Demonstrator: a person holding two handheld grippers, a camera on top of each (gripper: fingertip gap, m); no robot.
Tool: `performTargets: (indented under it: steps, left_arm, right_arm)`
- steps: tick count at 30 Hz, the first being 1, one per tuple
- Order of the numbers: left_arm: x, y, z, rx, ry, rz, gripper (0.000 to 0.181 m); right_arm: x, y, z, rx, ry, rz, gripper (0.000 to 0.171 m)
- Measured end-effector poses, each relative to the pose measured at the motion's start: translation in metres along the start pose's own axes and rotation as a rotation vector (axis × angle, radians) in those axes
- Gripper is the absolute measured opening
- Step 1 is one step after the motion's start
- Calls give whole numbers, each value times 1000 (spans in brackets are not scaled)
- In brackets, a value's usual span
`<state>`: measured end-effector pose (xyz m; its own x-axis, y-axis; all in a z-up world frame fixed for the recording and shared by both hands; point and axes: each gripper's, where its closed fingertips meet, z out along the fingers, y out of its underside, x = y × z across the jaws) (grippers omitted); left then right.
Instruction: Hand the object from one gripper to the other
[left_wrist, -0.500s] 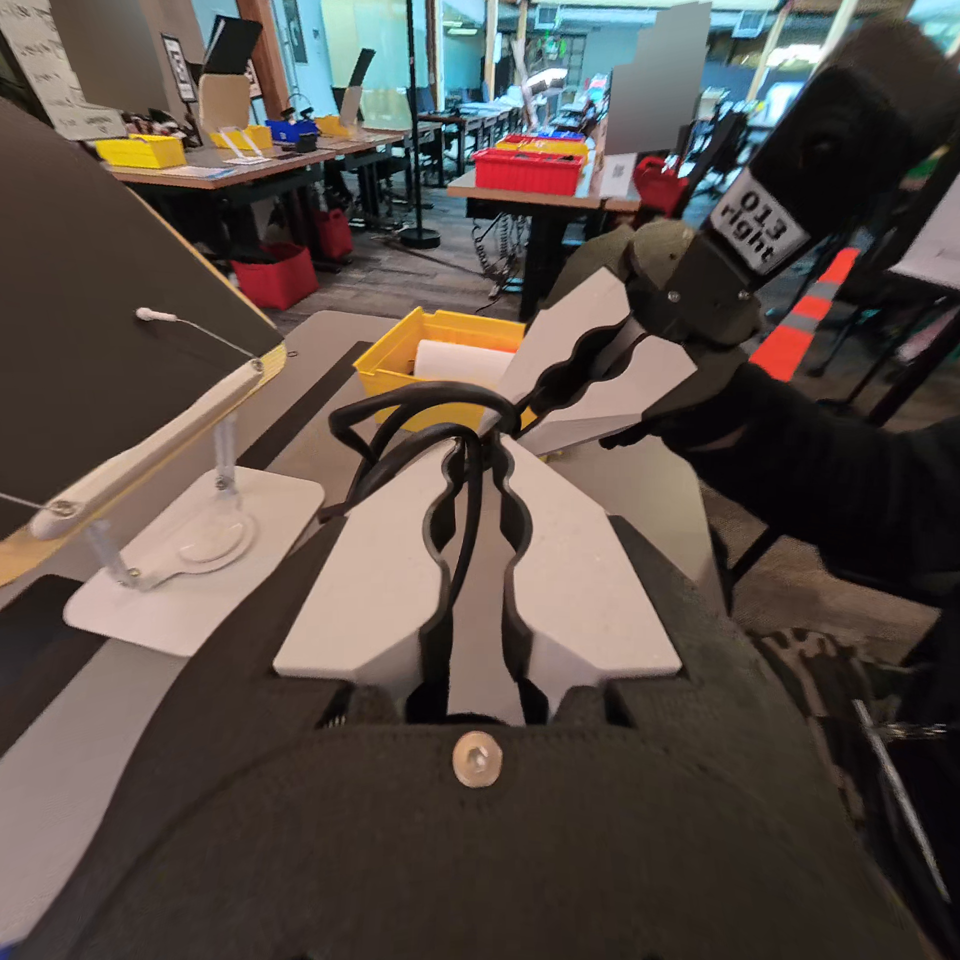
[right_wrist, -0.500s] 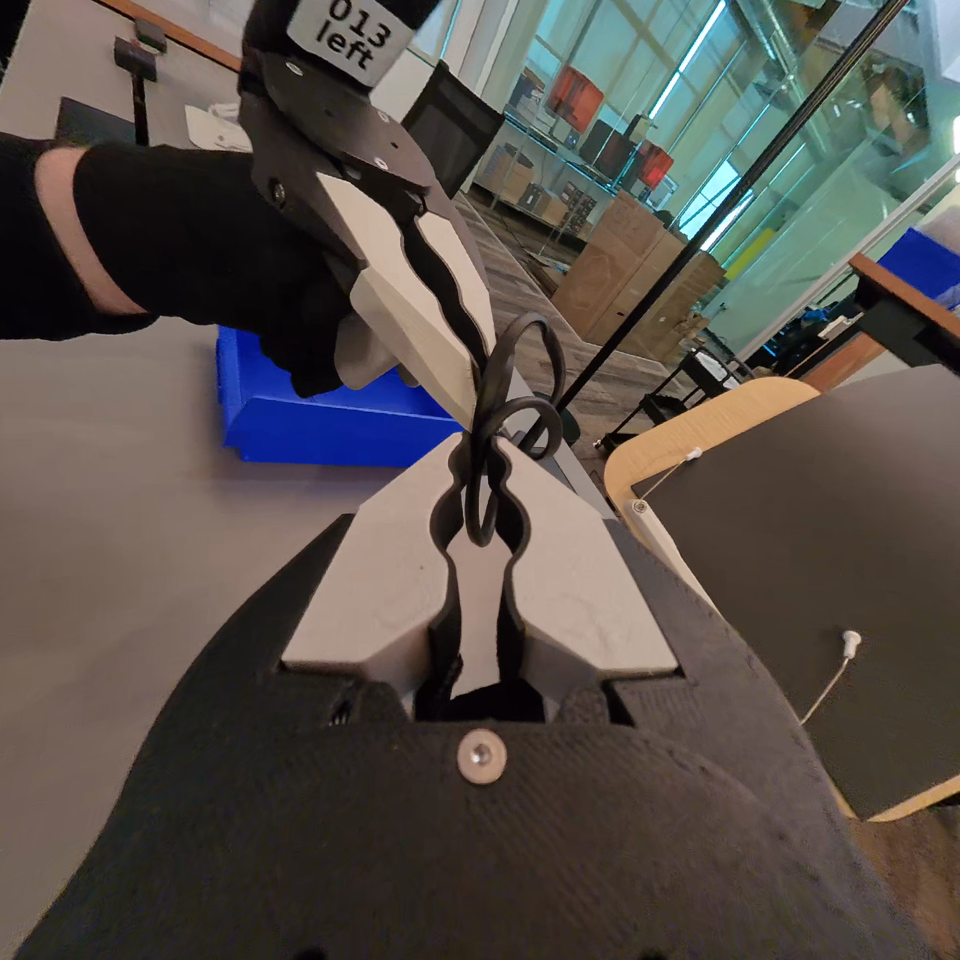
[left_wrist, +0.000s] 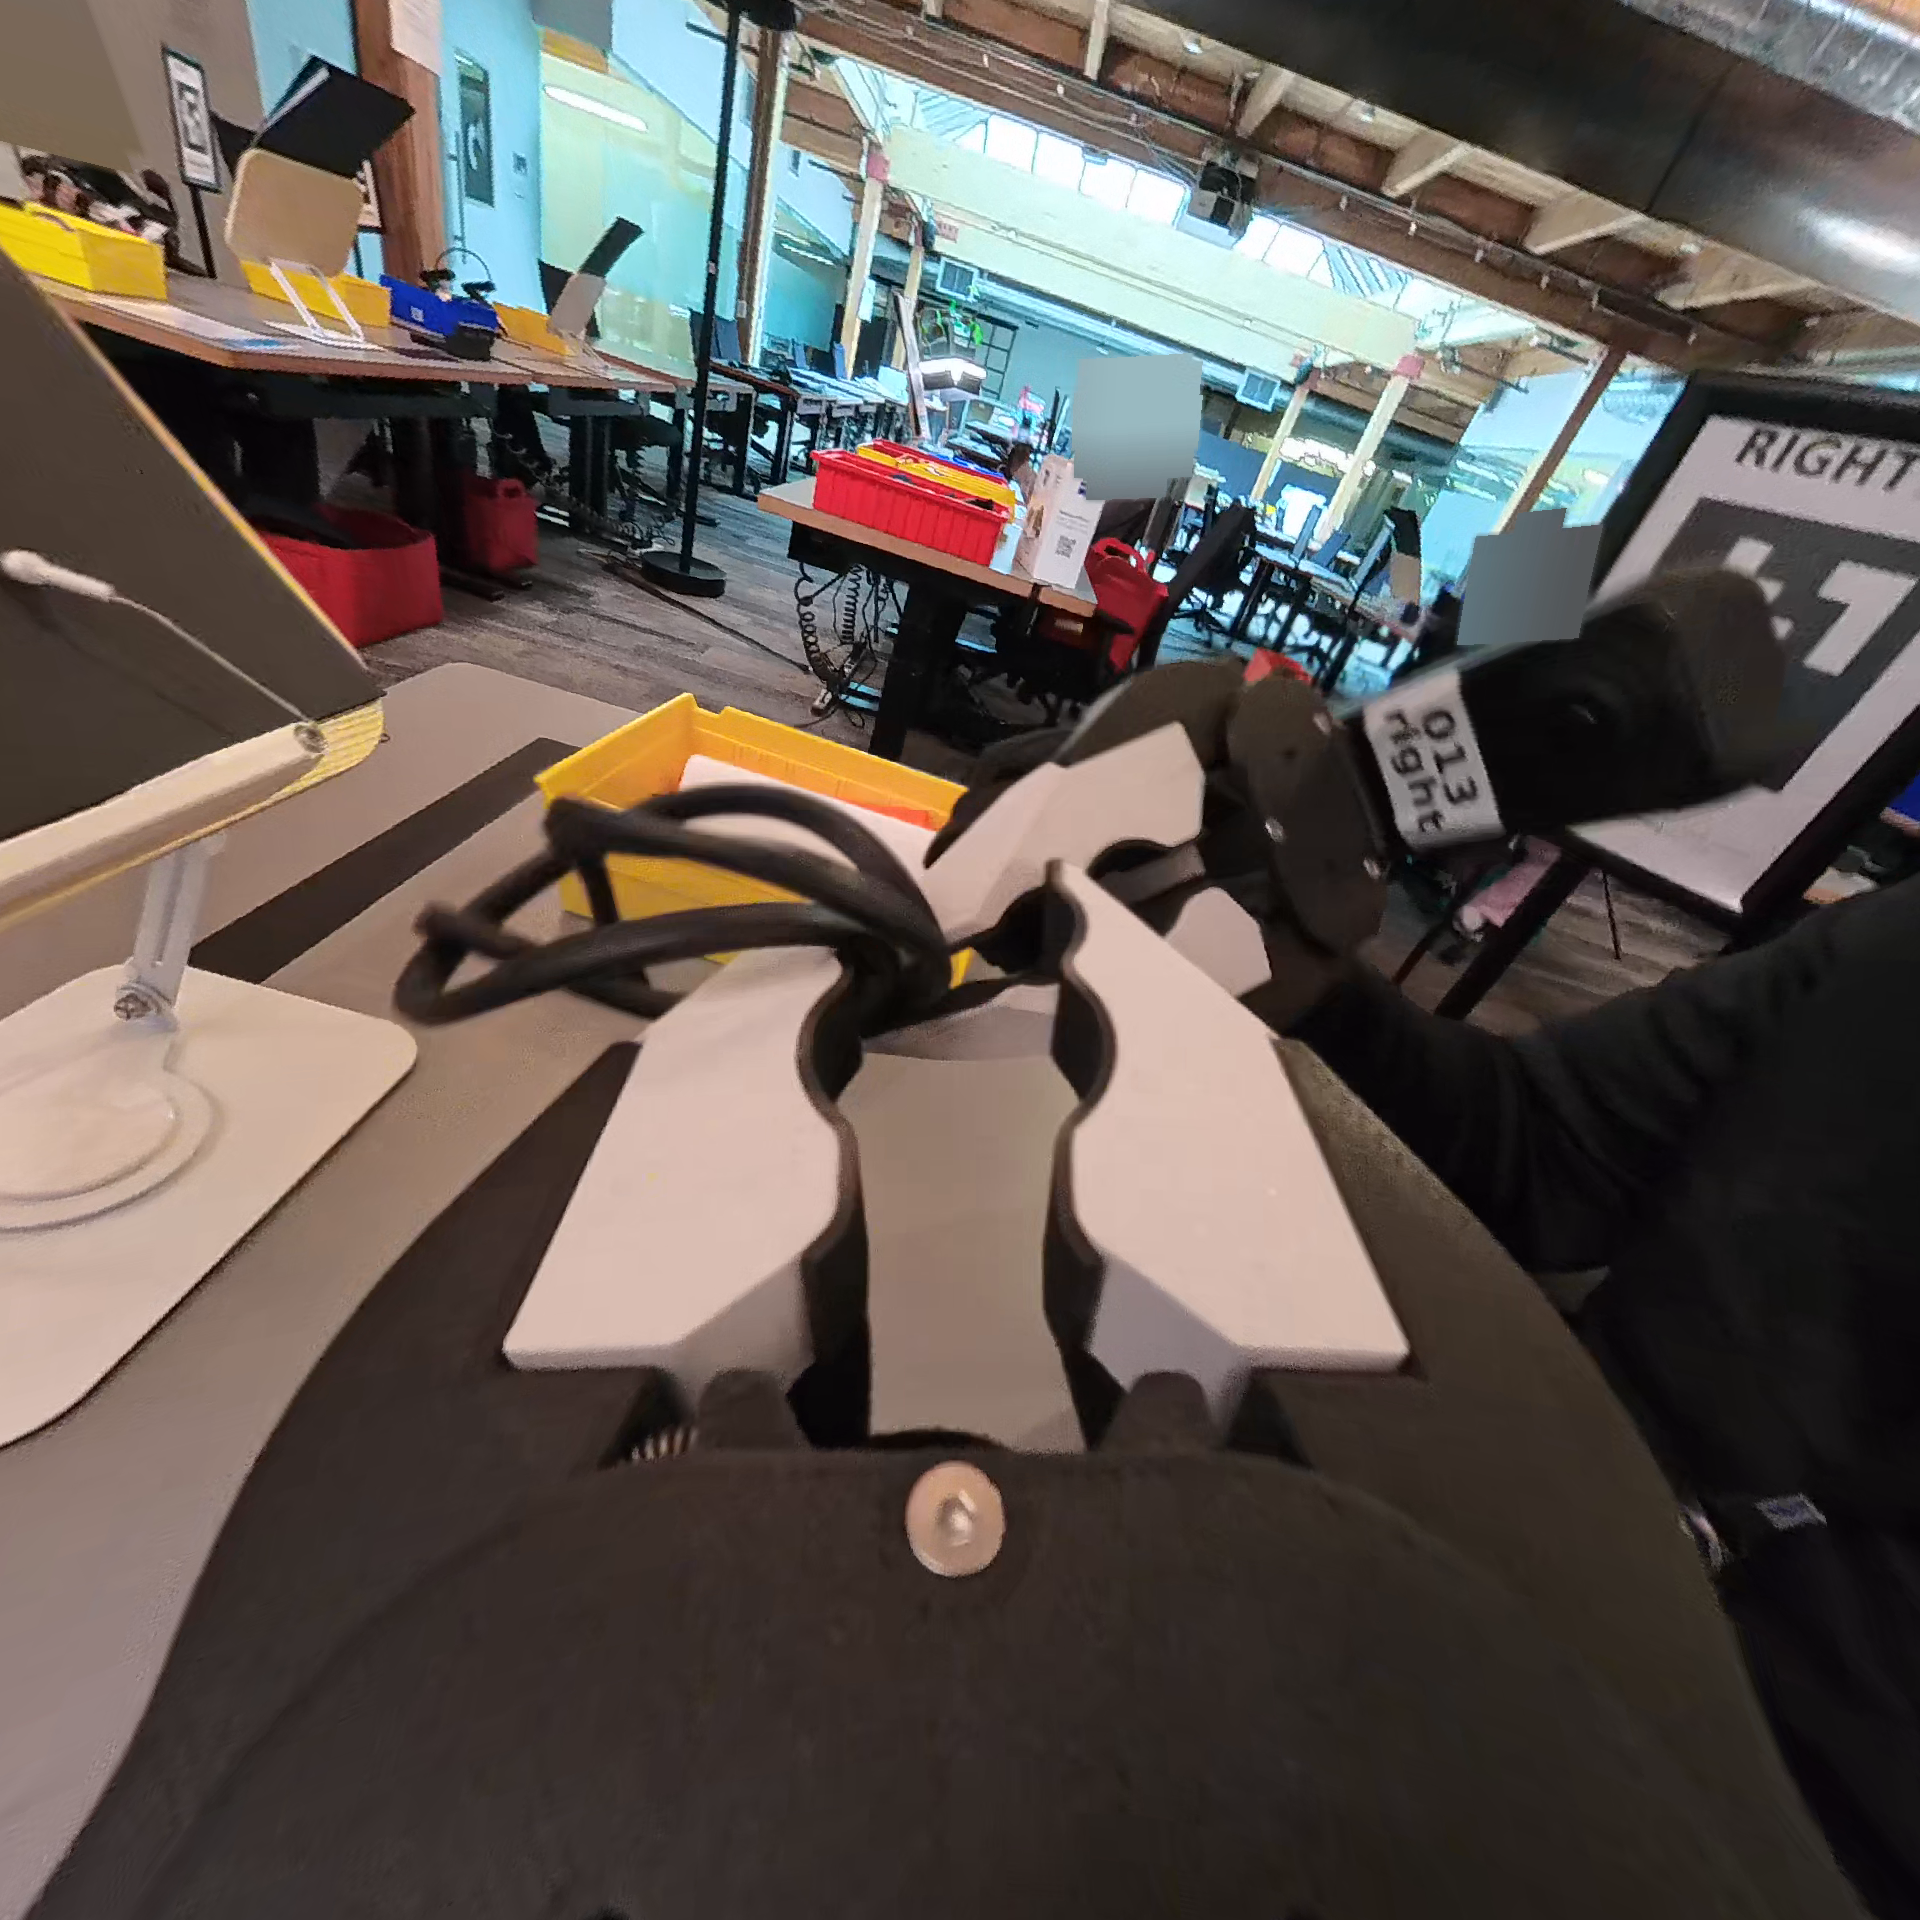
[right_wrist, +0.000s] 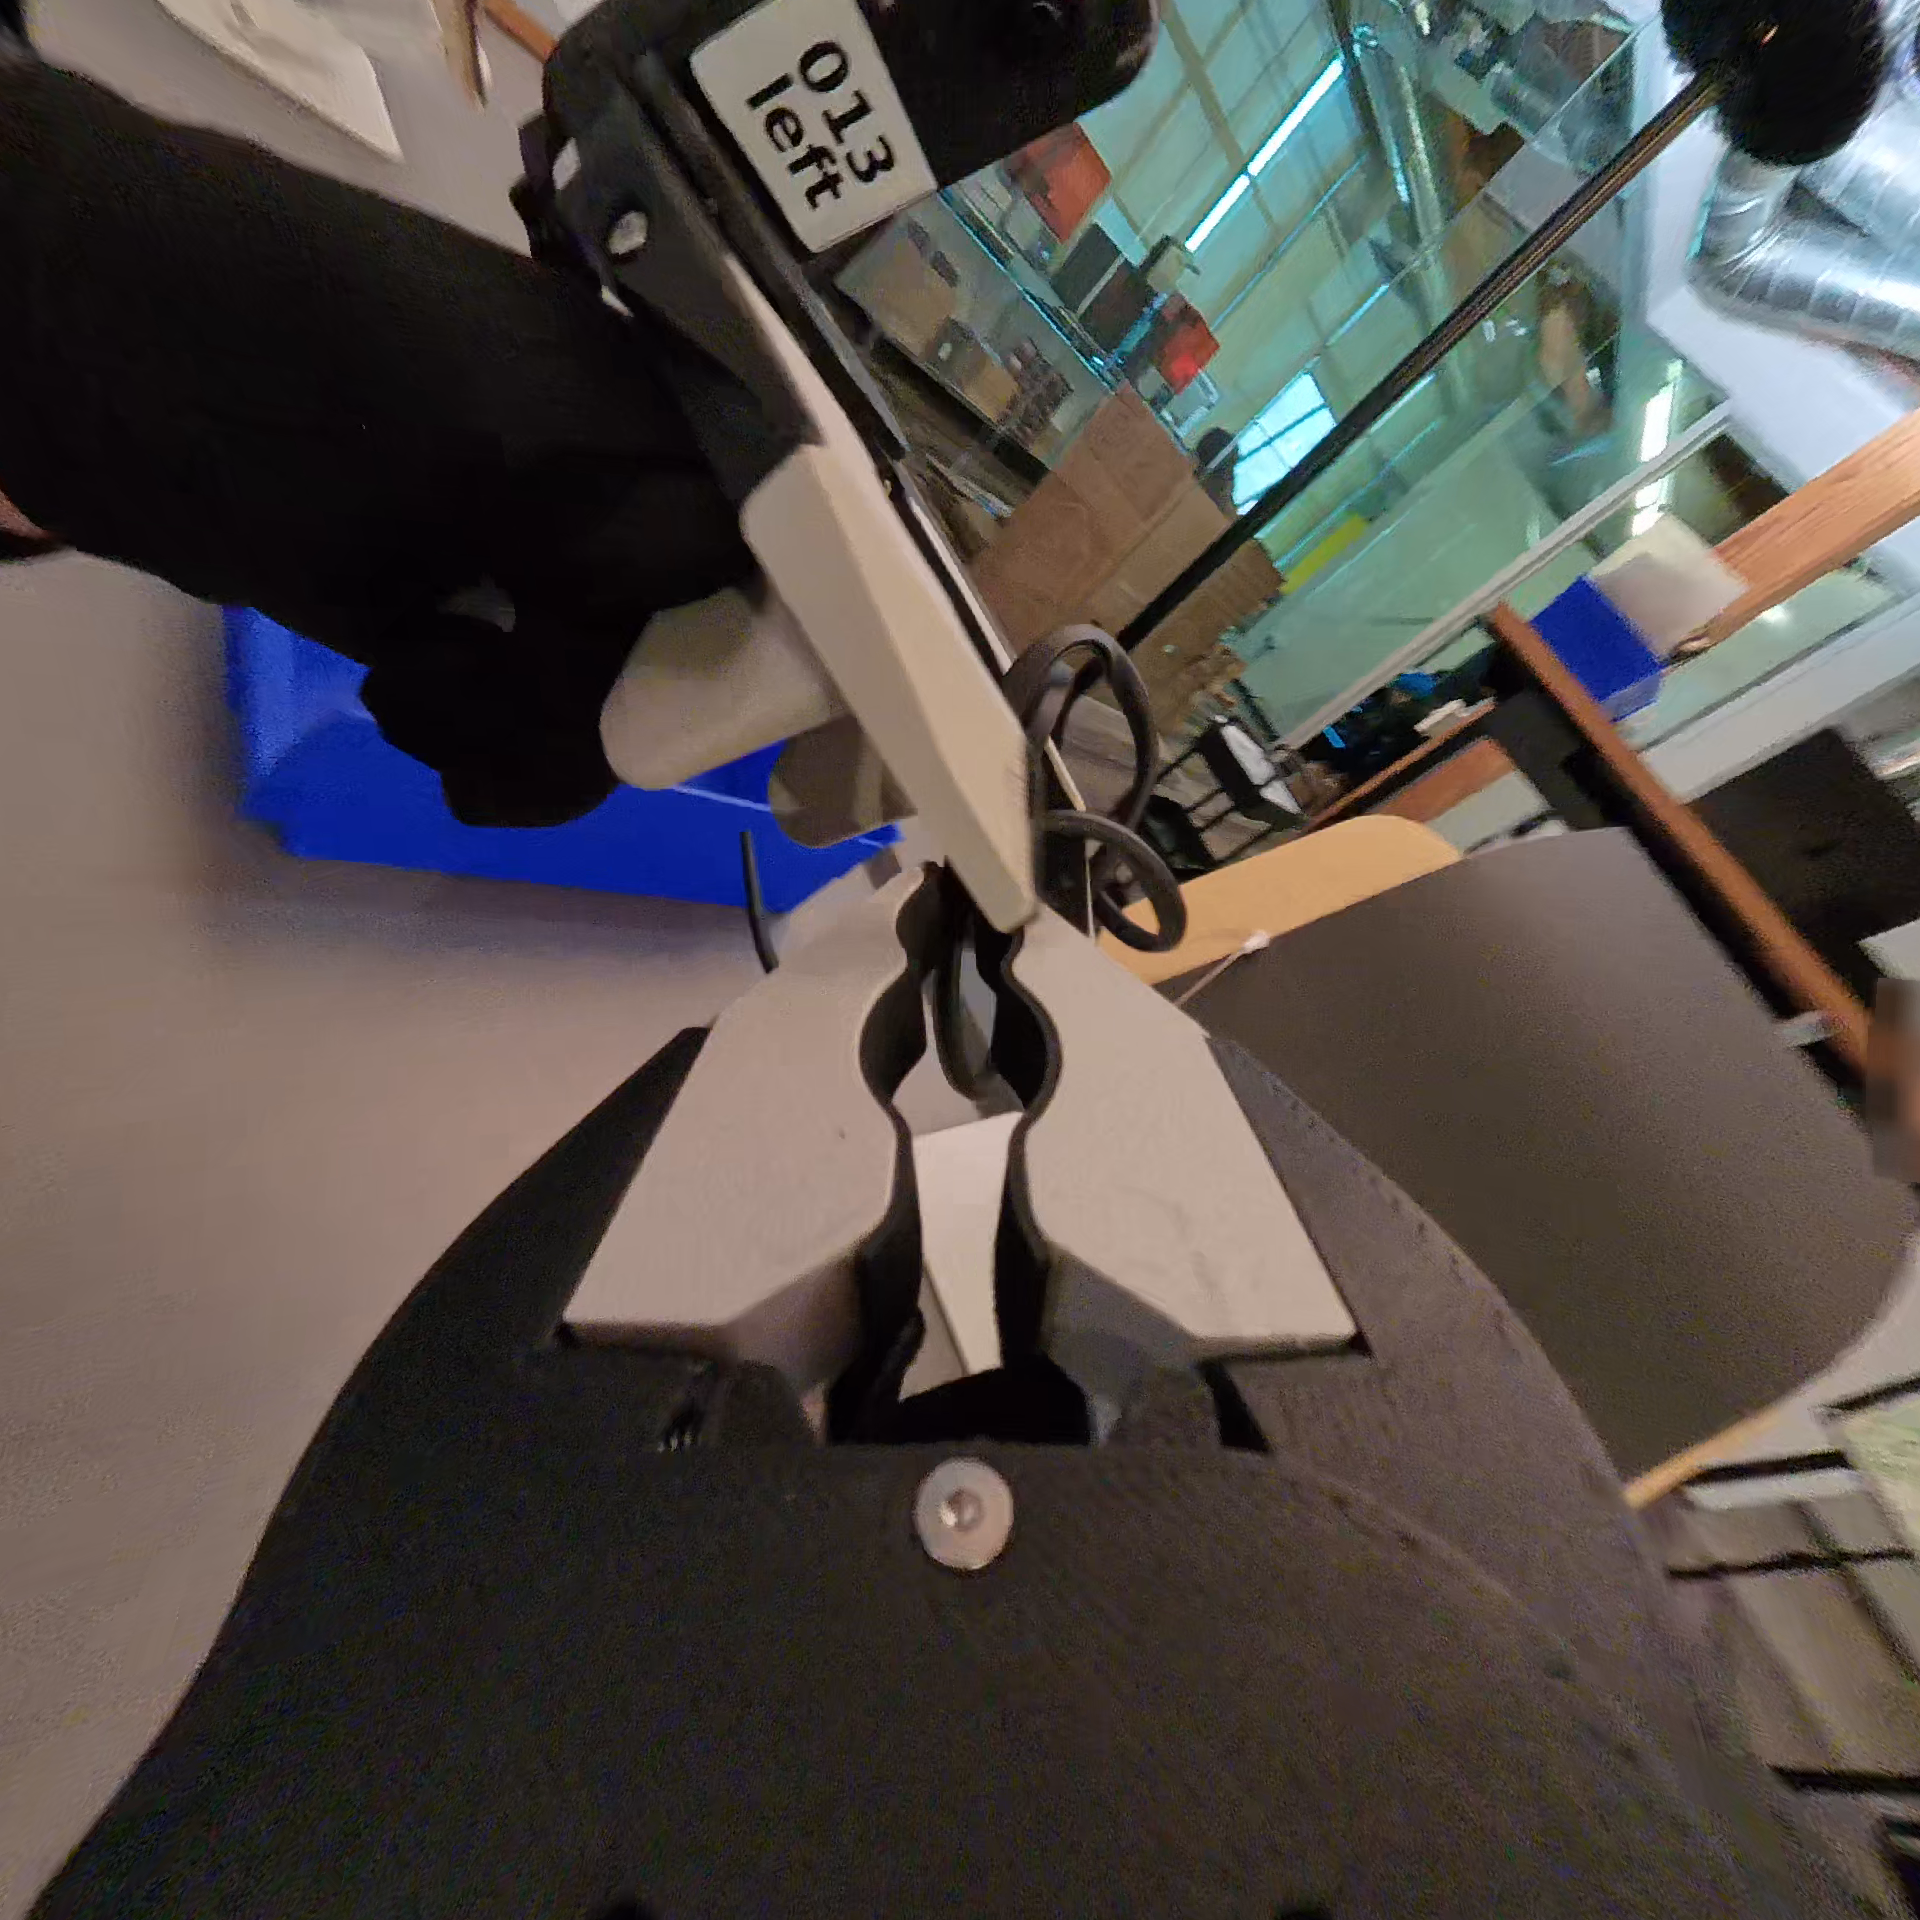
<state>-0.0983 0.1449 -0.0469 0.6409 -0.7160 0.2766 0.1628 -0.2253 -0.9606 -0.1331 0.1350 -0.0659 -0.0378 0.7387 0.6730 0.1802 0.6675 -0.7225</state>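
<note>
The coiled black cable is clamped at the right gripper tips, while the left gripper is spread wide around it, evidently to release it.

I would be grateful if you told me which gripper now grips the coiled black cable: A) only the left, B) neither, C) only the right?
C: the left gripper has its fingers spread wide with the coiled black cable loose at their tips, while the right gripper is pinched on the cable.
</note>
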Motion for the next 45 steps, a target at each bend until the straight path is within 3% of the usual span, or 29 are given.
performTargets:
  steps: [3, 4, 8, 12, 17, 22, 24, 27, 32, 36, 38, 42, 45]
  left_arm:
    - [-3, -2, -3, 31, 26, -54, 21]
    - [-7, -4, -5, 44, 5, -66, 4]
    - [-6, -2, -9, 7, 3, -27, 2]
    - [-6, -9, -19, -17, -30, 37, 2]
    - [15, -1, -27, -111, 88, 95, 2]
    - [53, 24, -23, -264, 226, 248, 2]
    - [64, 29, -23, -291, 274, 264, 2]
    - [85, 39, -27, -323, 385, 305, 2]
    - [107, 52, -26, -346, 504, 349, 2]
    - [108, 57, -25, -355, 528, 339, 2]
    - [109, 56, -26, -341, 539, 333, 1]
    - [111, 56, -27, -342, 552, 339, 1]
    - [107, 58, -26, -353, 530, 334, 1]
  right_arm:
    - [2, 3, 3, -58, 76, -126, 3]
    - [3, 4, 4, -68, 96, -157, 3]
    - [0, 1, 4, -78, 113, -233, 5]
    - [-17, -14, -5, 62, -37, -174, 31]
    - [-12, -37, -31, 277, -228, 167, 38]
    - [2, -20, -33, 329, -332, 477, 88]
    - [-7, -22, -35, 375, -424, 541, 95]
    - [-20, -36, -48, 502, -585, 630, 81]
    - [-34, -50, -60, 631, -784, 755, 78]
    - [-47, -62, -66, 698, -911, 802, 64]
    - [-48, -68, -72, 754, -941, 801, 49]
    - [-48, -70, -71, 752, -946, 818, 63]
    - [-48, -74, -75, 766, -953, 807, 60]
